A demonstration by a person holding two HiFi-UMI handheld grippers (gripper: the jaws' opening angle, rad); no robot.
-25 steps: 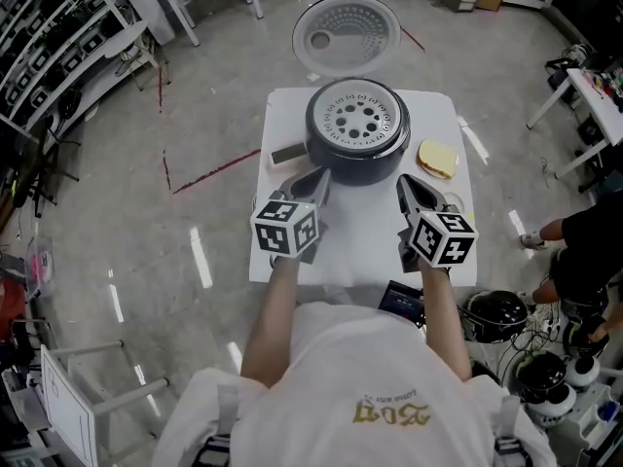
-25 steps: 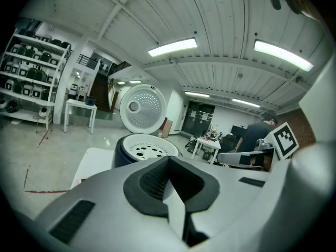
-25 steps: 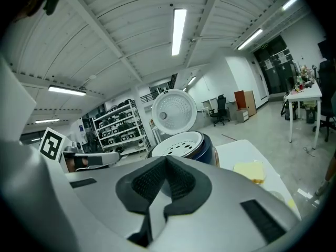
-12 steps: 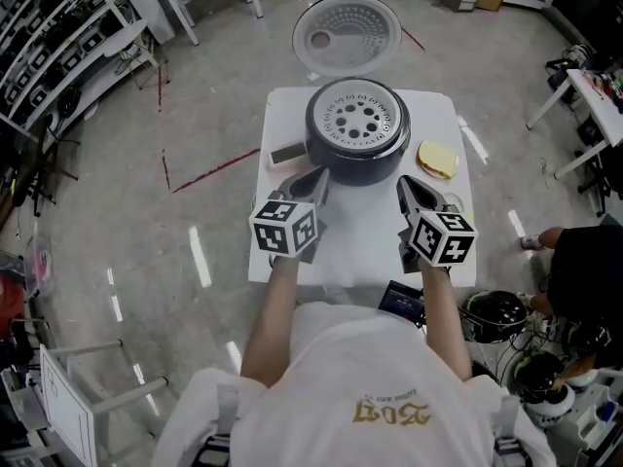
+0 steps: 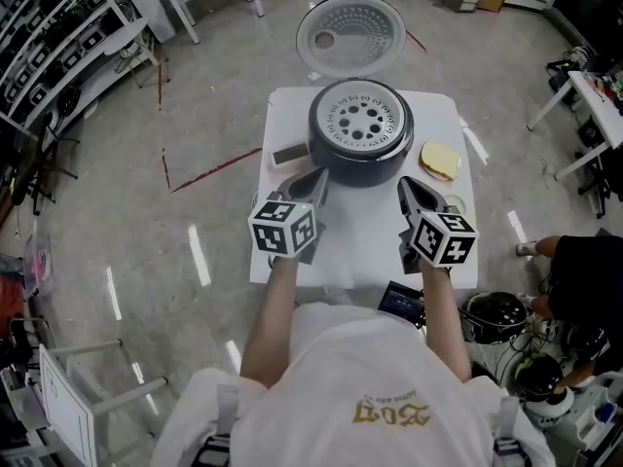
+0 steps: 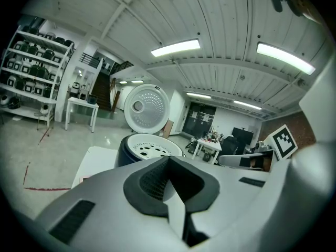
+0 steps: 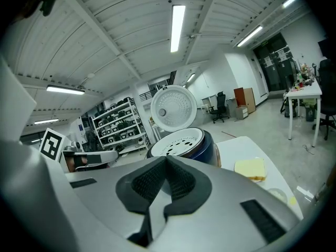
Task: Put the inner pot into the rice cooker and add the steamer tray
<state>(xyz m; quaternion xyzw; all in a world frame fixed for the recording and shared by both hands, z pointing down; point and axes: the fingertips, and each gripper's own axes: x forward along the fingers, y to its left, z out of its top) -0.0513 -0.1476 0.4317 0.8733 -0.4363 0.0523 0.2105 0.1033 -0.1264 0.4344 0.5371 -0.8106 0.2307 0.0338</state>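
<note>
On the table (image 5: pixel 360 232), the rice cooker (image 5: pixel 358 169) at twelve o'clock holds the steamer tray (image 5: pixel 360 120); our left gripper (image 5: pixel 315 181) and right gripper (image 5: pixel 407 187) are closed, empty.

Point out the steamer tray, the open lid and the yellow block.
steamer tray (image 5: pixel 361 117): head view, middle of its perforated white face.
open lid (image 5: pixel 350 35): head view, centre of its inner side.
yellow block (image 5: pixel 439 159): head view, middle of its top.

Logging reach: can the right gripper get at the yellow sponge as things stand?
Probably yes. The sponge lies on bare table just beyond the right gripper, nothing between them; the rice cooker stands to its left. The shut jaws would need opening.
</note>
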